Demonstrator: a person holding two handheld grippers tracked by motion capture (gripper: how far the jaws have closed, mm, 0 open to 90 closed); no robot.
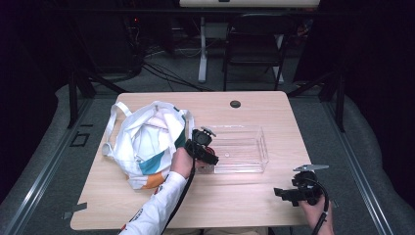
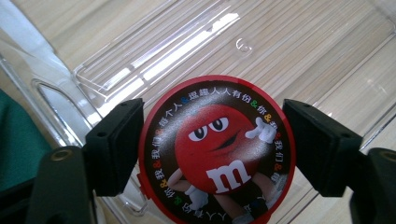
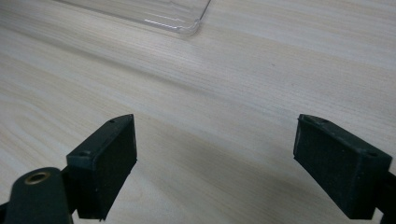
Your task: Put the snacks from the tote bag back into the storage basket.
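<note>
Left claw (image 2: 212, 154) clamping red tin (image 2: 217, 149), wooden table (image 1: 244, 191) — dark room

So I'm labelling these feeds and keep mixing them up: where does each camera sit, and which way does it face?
High view: above the person's side, looking forward and down on the table; forearms, left gripper and right gripper show.
Left gripper view: rides that gripper, looking along its jaws at the round red tin over the clear tray.
Right gripper view: rides that gripper, facing bare tabletop between open jaws.
Shared: all three show the clear tray.

1 bag (image 1: 147, 144), 1 tray (image 1: 244, 147), 1 tin (image 2: 217, 149)
</note>
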